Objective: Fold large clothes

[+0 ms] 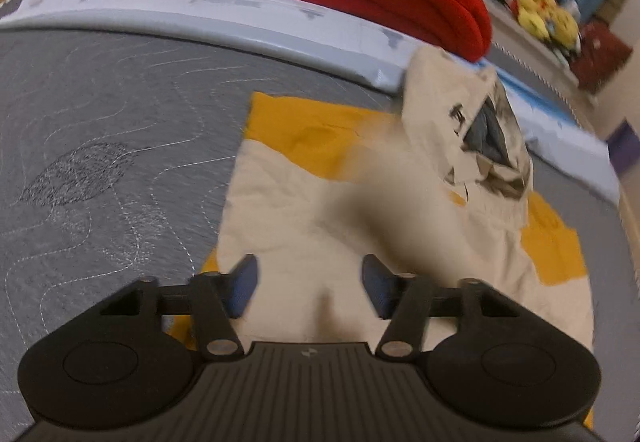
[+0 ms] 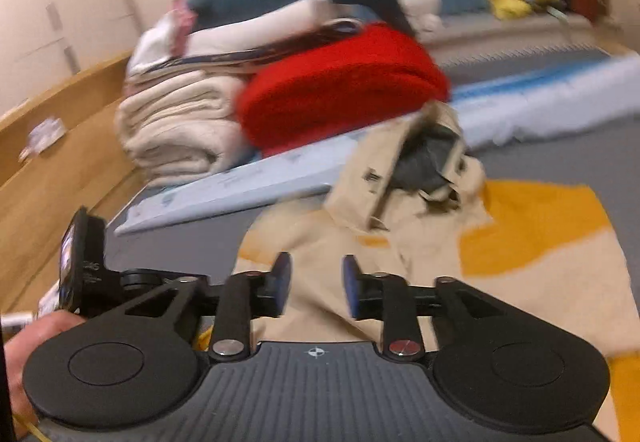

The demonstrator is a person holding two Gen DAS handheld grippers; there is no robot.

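A cream and yellow hooded garment lies spread on the grey mattress. Its hood, with a dark lining, is bunched up at the far end. My left gripper hovers over the cream cloth with its jaws apart and nothing pressed between the blue pads. A blurred beige streak crosses the cloth just ahead of it. In the right wrist view the same garment lies below my right gripper, which is open and empty, and the hood sits beyond it.
A folded red blanket and folded cream blankets are stacked at the head of the bed on a light blue sheet. A wooden bed frame runs along the left. Yellow plush toys sit far right. A hand shows at lower left.
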